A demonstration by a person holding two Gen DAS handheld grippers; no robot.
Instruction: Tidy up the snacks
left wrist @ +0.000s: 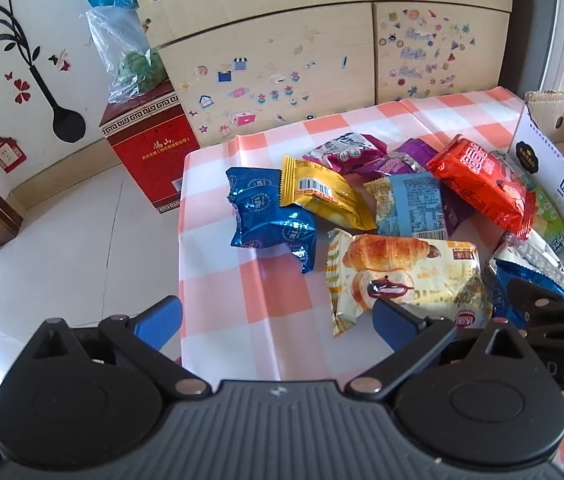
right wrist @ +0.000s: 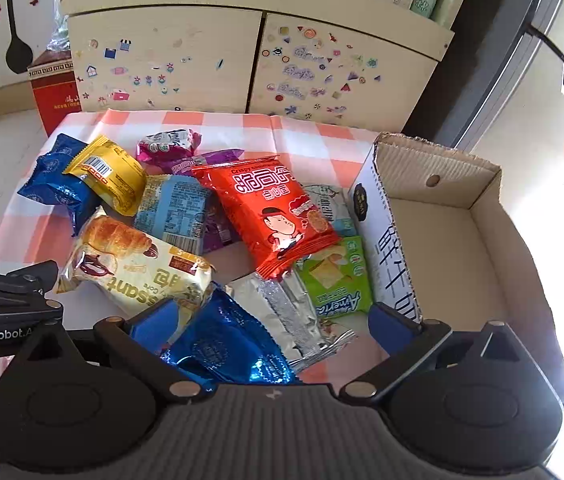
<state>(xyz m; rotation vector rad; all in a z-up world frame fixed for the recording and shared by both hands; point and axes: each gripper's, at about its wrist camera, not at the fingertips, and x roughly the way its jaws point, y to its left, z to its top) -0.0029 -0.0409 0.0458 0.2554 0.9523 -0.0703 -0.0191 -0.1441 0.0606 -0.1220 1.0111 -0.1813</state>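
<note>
Hovering: right gripper wide over blue packet; silver packet overlaps at 2 o'clock, risking double-grab; left gripper wide, empty.

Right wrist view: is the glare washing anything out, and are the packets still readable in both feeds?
Right wrist view: the window at the right edge is blown out, but the cardboard box interior stays readable, and foil glints on the near blue packet. Left wrist view: even light, soft shadows under the croissant packet; print sharp. Both views bend the cabinet edges, fisheye.
</note>
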